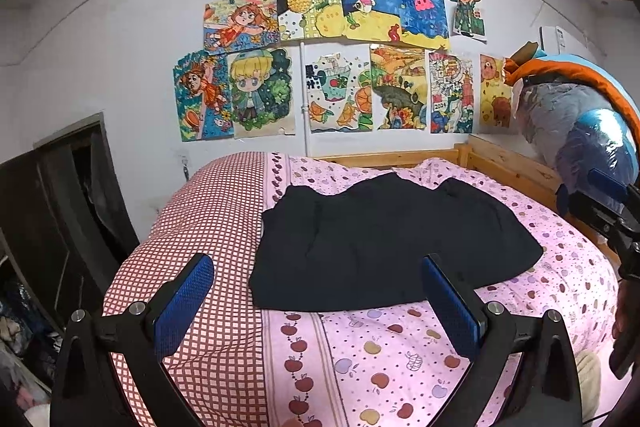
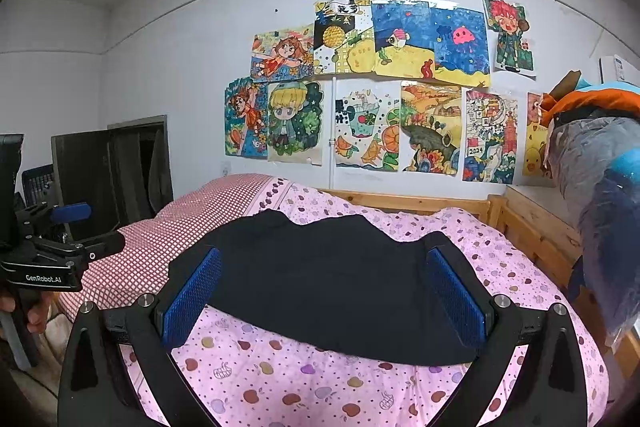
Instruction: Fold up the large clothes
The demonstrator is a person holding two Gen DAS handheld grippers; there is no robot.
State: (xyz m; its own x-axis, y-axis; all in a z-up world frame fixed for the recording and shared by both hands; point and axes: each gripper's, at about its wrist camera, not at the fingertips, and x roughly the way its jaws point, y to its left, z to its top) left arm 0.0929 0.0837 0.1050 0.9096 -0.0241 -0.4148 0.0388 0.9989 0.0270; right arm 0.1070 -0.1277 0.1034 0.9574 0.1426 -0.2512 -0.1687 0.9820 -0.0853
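**Black garment lying on bed, both grippers hanging back, nothing gripped**

The black garment [image 1: 384, 239] is lying spread on the pink apple-print bedsheet [image 1: 400, 347], roughly mid-bed, with its far edge bumpy and uneven (looks partly folded already, hard to tell which piece of clothing it is). It is reading as soft, limp, light fabric: it will likely be draping and sagging when lifted, not holding any shape, and a pinch should be biting it easily. Best holds are probably the near corners or the near hem, one per gripper, since a mid-panel pinch would likely be bunching the cloth.

The left gripper [image 1: 316, 303] is hovering short of the near edge, jaws spread wide, holding nothing. The right gripper [image 2: 324, 299] is also spread wide and empty, framing the garment's near part from above (not visibly touching).

A red checked cover [image 1: 192, 227] is lying just beside the garment on the left. A wooden bed frame [image 1: 500, 163] is running behind, and a plastic-wrapped bundle [image 1: 580, 131] is sitting at the right edge, possibly crowding the right arm's swing. Drawings [image 1: 332, 55] are covering the wall, well clear.
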